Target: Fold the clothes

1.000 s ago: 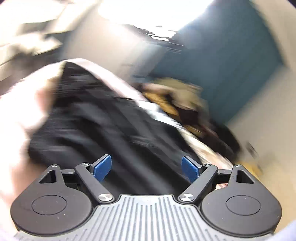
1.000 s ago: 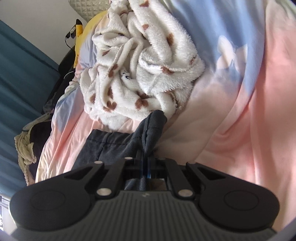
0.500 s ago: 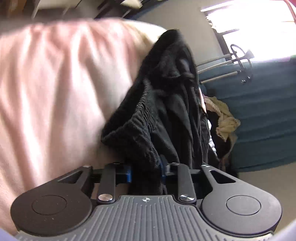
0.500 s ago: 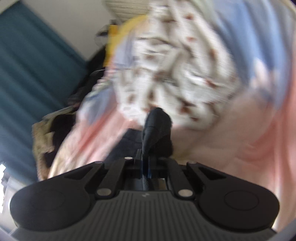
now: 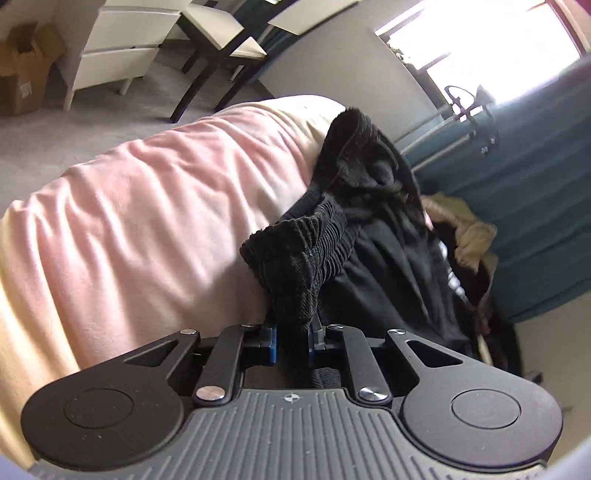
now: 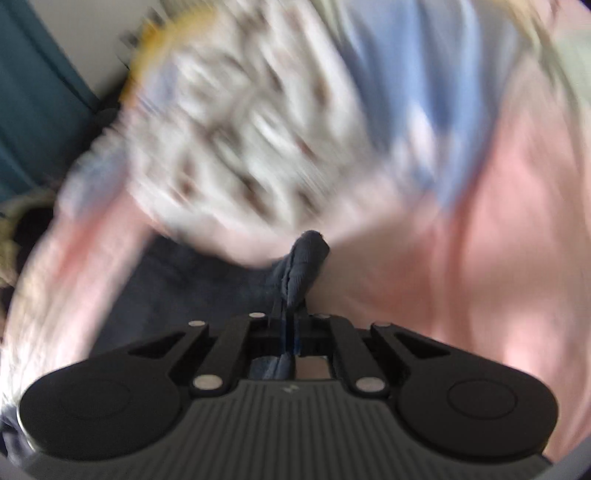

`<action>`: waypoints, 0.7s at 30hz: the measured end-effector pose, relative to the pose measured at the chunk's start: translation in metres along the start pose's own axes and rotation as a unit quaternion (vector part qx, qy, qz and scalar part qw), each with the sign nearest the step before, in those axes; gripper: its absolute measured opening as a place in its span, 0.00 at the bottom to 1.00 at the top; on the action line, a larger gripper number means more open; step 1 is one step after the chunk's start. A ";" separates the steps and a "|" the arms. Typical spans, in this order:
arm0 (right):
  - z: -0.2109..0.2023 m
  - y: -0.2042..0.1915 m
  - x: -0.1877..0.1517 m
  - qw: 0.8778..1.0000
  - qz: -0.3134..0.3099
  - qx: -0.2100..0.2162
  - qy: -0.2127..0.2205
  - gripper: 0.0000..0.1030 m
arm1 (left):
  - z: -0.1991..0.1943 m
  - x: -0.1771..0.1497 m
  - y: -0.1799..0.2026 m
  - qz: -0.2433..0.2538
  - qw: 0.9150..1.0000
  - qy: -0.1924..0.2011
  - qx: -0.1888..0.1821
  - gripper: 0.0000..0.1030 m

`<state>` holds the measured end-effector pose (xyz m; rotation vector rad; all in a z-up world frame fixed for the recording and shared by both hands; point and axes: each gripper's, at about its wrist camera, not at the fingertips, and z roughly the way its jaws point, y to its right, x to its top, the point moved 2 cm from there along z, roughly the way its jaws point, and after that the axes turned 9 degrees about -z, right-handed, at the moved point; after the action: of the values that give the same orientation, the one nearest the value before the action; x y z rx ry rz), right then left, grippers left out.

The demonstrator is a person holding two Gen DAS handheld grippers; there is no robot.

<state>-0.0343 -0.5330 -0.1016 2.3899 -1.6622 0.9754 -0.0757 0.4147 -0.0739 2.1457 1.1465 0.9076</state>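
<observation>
Left gripper (image 5: 291, 338) just closed, clamping black garment (image 5: 306, 258); right gripper (image 6: 290, 334) pinching same garment.

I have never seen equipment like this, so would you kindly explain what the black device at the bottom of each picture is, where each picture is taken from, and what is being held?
There is no robot here: a person carries a two-finger gripper in each hand, and a fisheye camera on each looks forward along its fingers. The black shape at the bottom is the gripper itself.

In the left wrist view, the left gripper has just been closing and its blue pads now pinch the ribbed waistband of a black garment, which lies on a pink bedspread. Behind are white chairs and a teal curtain.

The right wrist view is blurred. The right gripper is shut on a fold of the dark garment. Beyond it lies a white fluffy blanket with brown spots.
</observation>
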 end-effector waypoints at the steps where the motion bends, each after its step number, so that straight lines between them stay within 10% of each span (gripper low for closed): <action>1: 0.001 0.004 0.000 1.000 0.014 0.007 -0.003 0.05 | 0.001 0.000 0.001 0.008 1.000 0.001 0.001 0.18; 5: -0.004 0.008 0.003 1.000 0.023 0.010 0.013 0.19 | -0.005 -0.001 0.020 0.082 0.996 0.010 0.034 0.30; 9: -0.021 0.005 0.001 0.998 0.016 0.007 0.054 0.44 | -0.022 -0.013 0.048 0.174 0.983 0.037 0.051 0.74; 15: -0.057 -0.025 0.005 0.987 -0.052 0.037 0.147 0.56 | -0.047 -0.057 0.123 0.328 0.929 0.153 0.080 0.79; 21: -0.088 -0.084 -0.009 0.954 -0.176 0.156 0.184 0.56 | -0.035 -0.111 0.222 0.375 0.914 0.156 -0.010 0.83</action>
<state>-0.0032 -0.4556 -0.0127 2.3647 -0.9733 1.5776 -0.0381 0.2148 0.0729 2.5155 0.3899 1.6242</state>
